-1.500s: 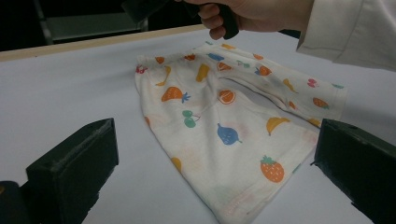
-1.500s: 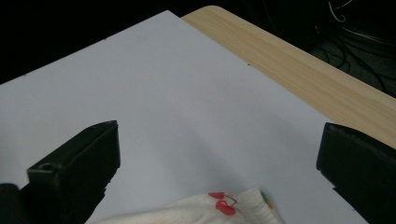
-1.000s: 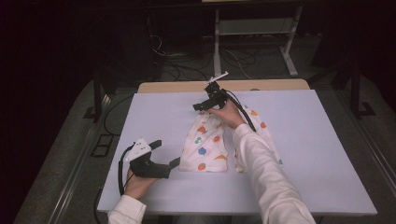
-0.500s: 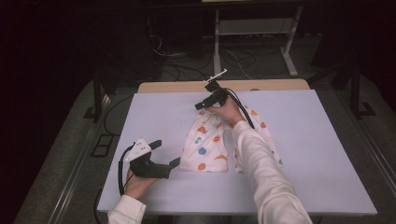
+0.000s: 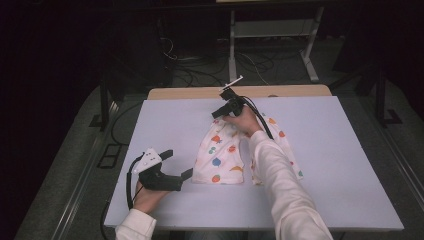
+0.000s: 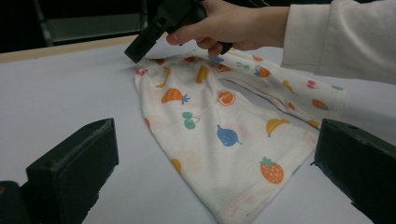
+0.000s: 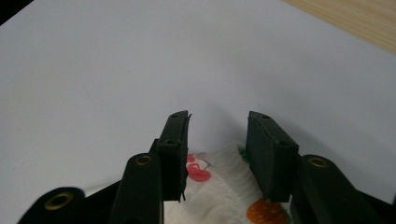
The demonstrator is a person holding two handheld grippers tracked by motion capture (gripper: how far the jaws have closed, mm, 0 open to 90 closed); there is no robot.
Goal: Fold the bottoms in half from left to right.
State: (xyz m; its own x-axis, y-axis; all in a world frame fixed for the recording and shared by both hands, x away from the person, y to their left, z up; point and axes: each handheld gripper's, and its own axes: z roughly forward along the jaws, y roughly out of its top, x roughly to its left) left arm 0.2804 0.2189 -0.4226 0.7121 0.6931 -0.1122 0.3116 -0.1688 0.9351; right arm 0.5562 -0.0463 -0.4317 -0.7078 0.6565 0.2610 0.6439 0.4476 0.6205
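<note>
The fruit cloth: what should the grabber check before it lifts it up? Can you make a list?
1. White cotton garment with fruit prints lies flat on the pale blue table: ok.
2. Right gripper sits over the garment's far edge: ok.
3. Cloth lies between its jaws, which have just been closing: ok.
4. Pads press on the cloth: not ok, a gap remains on both sides.
5. Left gripper is open and apart from the garment, near its lower left corner: ok.
6. Cable of the right gripper is free of the cloth: cannot tell.
</note>
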